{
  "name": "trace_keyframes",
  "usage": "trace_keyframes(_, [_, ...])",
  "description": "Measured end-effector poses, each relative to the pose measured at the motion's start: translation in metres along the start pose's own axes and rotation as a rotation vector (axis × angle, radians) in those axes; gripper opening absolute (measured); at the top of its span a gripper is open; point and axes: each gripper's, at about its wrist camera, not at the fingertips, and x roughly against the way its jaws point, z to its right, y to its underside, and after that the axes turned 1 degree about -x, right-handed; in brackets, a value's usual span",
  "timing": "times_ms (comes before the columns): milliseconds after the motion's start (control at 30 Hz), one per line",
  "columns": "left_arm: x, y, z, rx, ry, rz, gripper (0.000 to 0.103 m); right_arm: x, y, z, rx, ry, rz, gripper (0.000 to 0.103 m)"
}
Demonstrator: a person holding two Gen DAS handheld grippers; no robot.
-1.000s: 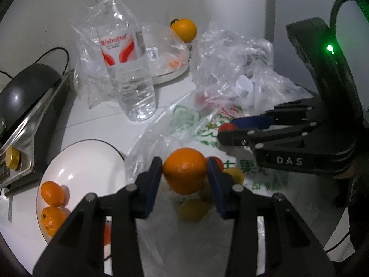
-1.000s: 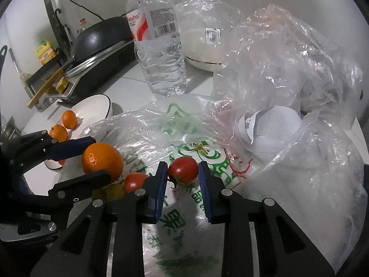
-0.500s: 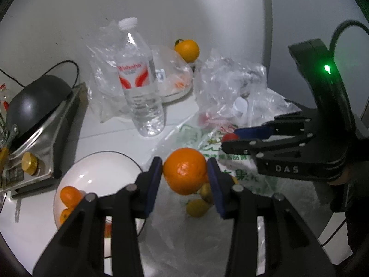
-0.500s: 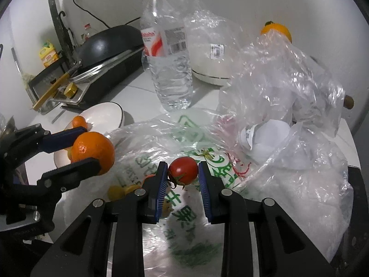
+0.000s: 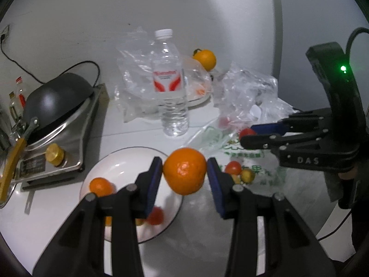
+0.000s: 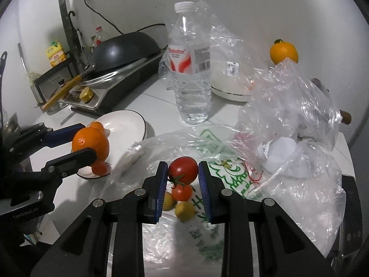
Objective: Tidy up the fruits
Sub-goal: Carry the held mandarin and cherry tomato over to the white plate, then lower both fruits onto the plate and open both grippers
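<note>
now that both hands have lifted off the bag (image 6: 207, 237), my left fingers (image 5: 184, 173) grasp the orange (image 5: 184, 170) over the plate (image 5: 122, 161), right fingers (image 6: 182, 173) grasp a tomato (image 6: 183, 169); drop next.

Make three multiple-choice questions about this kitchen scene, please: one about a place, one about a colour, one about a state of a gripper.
1. Where is the white plate relative to the water bottle in the left wrist view?
A. In front of it, to the left
B. Behind it, against the wall
C. On top of the black pan

2. What colour is the bottle's cap?
A. Blue
B. White
C. Green

3. What is the state of the right gripper?
A. Open and empty
B. Shut on an orange
C. Shut on the tomato

Answers:
1. A, the plate lies nearer the camera and leftward.
2. B, the cap shows white.
3. C, both blue pads press the red tomato.
</note>
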Motion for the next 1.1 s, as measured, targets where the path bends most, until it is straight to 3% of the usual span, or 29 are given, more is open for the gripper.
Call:
trace_keyframes(467, [0.005, 0.016, -0.045, 0.046, -0.068, 0.0, 0.041, -0.005, -0.019, -0.036, 0.051, -0.032, 0.008, 0.029])
trace_keyframes(833, [-0.011, 0.027, -0.068, 0.053, -0.097, -0.019, 0.041, -0.024, -0.033, -0.077, 0.113, -0.092, -0.006, 0.029])
trace_keyframes(1100, [-0.028, 0.031, -0.071, 0.042, -0.059, -0.048, 0.041, -0.05, -0.038, -0.092, 0.13, -0.116, -0.04, 0.029])
